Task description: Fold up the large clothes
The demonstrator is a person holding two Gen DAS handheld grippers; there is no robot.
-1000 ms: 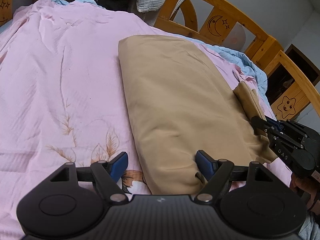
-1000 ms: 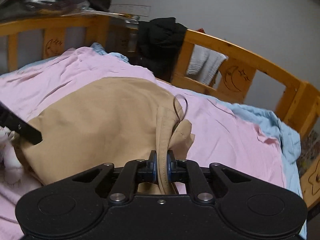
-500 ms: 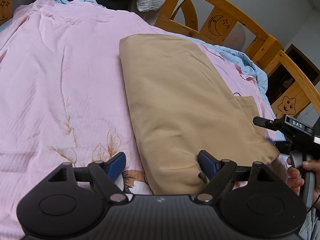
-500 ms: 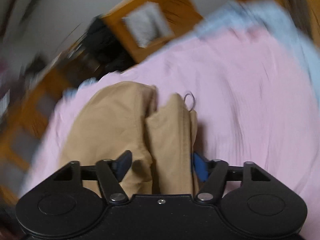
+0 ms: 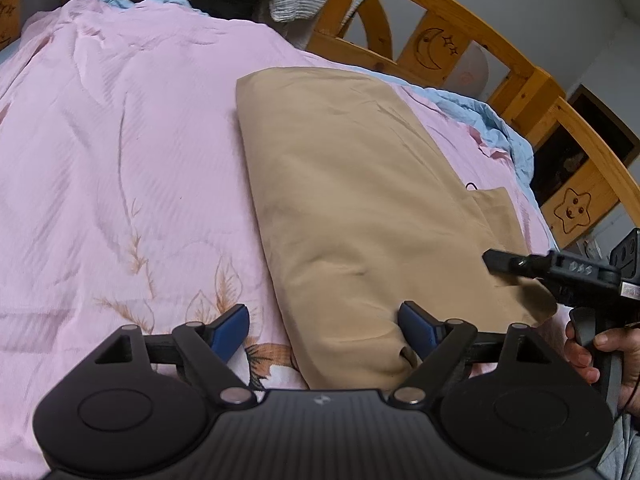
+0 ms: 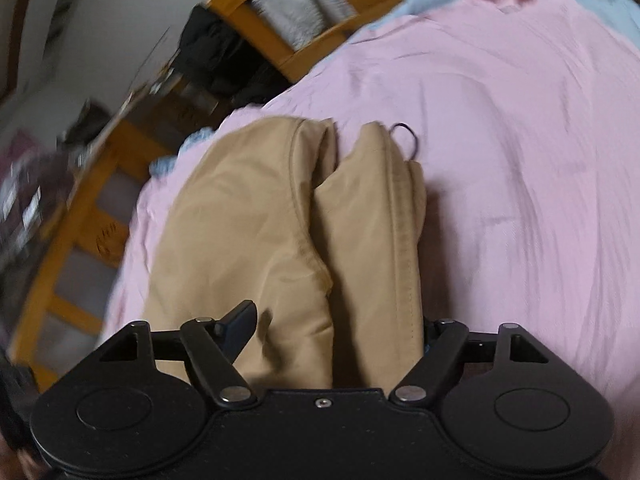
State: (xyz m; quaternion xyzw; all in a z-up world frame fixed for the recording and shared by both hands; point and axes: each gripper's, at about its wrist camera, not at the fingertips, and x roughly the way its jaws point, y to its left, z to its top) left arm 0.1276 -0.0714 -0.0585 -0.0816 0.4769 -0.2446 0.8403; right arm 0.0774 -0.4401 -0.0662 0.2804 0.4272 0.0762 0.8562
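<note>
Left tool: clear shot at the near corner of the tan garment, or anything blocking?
Probably yes. The left tool is open just above the near corner of the tan garment, one finger over the pink quilt, the other over the cloth. Nothing lies between; the right tool is off at the far edge.

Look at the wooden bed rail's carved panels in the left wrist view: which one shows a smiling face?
The star panel, lowest on the rail at the right, near the person's hand. The panel higher up bears a crescent moon with small stars and no face.
</note>
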